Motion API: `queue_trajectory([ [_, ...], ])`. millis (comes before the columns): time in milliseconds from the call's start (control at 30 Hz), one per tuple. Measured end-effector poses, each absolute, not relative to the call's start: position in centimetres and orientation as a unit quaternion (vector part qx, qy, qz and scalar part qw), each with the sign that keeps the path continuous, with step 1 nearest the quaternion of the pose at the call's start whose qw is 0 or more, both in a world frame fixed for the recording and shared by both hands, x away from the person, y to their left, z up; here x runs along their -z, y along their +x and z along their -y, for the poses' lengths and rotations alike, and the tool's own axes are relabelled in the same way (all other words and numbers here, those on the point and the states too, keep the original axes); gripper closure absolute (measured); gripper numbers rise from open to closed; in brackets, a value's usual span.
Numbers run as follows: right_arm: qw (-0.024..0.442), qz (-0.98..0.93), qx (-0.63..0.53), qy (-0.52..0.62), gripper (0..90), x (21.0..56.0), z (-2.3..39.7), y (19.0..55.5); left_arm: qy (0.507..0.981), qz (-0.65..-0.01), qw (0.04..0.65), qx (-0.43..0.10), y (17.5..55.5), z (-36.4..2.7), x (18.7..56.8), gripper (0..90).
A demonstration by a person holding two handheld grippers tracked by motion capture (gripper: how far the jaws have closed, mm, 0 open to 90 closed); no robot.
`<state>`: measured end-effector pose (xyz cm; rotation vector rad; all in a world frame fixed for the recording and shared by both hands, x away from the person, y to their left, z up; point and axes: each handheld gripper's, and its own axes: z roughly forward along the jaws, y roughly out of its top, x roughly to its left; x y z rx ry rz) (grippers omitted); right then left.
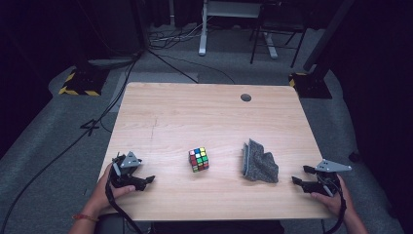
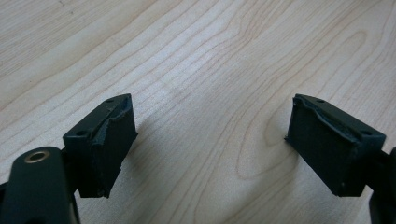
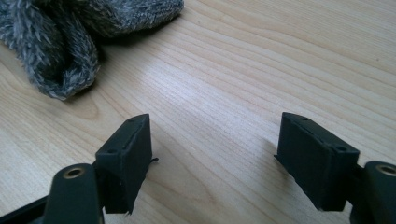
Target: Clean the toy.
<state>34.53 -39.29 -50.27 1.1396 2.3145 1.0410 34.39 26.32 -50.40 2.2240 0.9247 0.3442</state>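
Grey cloth (image 1: 259,163) crumpled on table (image 1: 204,117), right of centre, just ahead of right tool (image 1: 301,175); fuzzy fold at top left in right gripper view (image 3: 56,51). Rubik's cube (image 1: 198,159) mid-table, well apart from both tools. Risk: grabbing one loose fold, so cloth drags or bunches instead of lifting clean; sweeping toward cube could knock it. Right tool jaws wide apart, empty, low over bare wood, not touching cloth. Left tool (image 1: 141,178) near left table edge, jaws apart too, nothing between, bare wood underneath (image 2: 210,121).
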Motion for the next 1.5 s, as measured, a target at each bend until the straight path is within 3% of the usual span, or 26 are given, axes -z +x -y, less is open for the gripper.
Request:
queue_trajectory([
  [1500, 0.182, -0.819, -0.366, 0.401, 26.2, 50.29, 39.19, 34.55, 0.849, -0.375, 0.342, -0.145, 34.17, -26.17, 50.41, 15.3],
])
